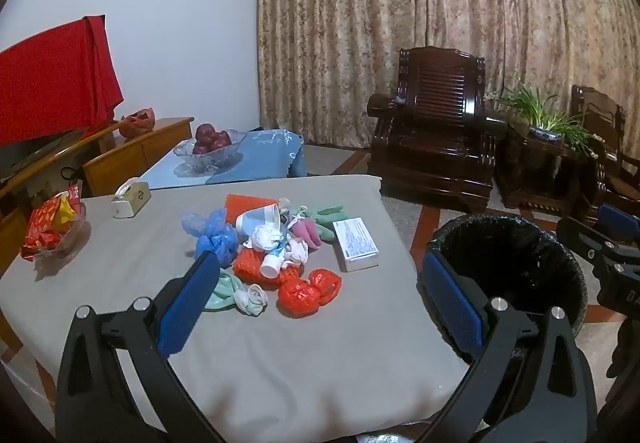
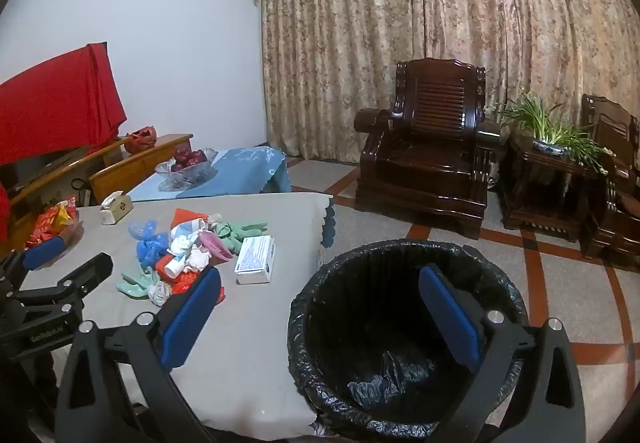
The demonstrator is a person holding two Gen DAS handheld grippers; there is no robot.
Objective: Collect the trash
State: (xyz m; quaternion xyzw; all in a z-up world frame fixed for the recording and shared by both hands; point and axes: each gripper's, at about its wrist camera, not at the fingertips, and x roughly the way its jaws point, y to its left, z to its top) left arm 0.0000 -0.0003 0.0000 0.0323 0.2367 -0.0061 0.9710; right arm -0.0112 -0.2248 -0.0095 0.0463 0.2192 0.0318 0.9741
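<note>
Start state: both grippers empty, trash heap untouched on the table.

Your left gripper (image 1: 320, 295) hovers with fingers spread wide, holding nothing, low centre of its frame, short of the trash pile (image 1: 276, 243) at mid-frame on the grey tablecloth (image 1: 280, 363). Your right gripper (image 2: 320, 303) is likewise wide and empty, over the rim of the black-lined bin (image 2: 400, 255) at lower right. Risks, as judged: loose bags and crumpled paper may slip a pinch or drag neighbours off the edge; the white box (image 1: 356, 243) looks too flat for an easy grip; a low approach could snag the cloth.
</note>
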